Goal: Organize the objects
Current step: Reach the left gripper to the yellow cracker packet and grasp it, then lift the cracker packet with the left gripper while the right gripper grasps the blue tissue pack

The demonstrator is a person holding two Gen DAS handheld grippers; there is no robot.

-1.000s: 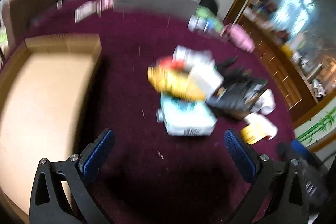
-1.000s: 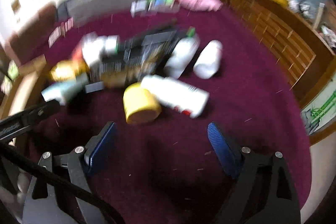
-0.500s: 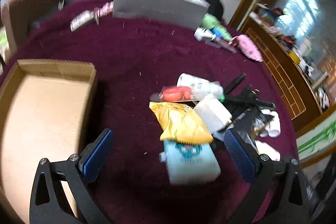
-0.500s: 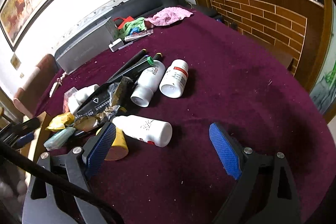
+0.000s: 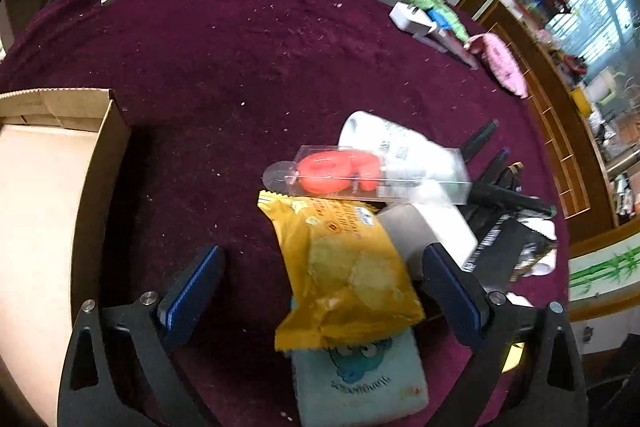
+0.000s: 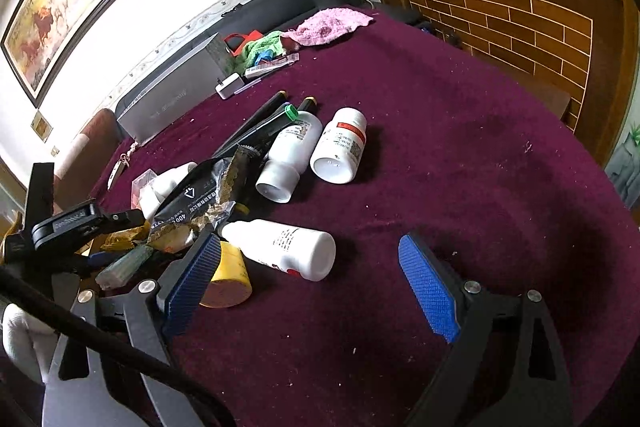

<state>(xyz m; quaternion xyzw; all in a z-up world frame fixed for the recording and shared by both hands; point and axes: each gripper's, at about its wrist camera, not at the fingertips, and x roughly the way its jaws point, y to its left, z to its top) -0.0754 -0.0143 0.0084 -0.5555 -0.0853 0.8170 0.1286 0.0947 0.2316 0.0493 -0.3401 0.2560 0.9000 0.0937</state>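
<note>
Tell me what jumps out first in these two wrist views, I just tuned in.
The yellow snack bag lies between the fingers of the open left gripper, whose jaws have just been closing slightly, on top of a pale blue packet. An open cardboard box sits at the left. In the right wrist view, white bottles lie on the maroon cloth ahead of the open right gripper.

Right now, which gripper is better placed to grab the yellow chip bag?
Left. The left gripper hangs open with the yellow chip bag between its fingers. The right gripper frames a white bottle instead.
</note>
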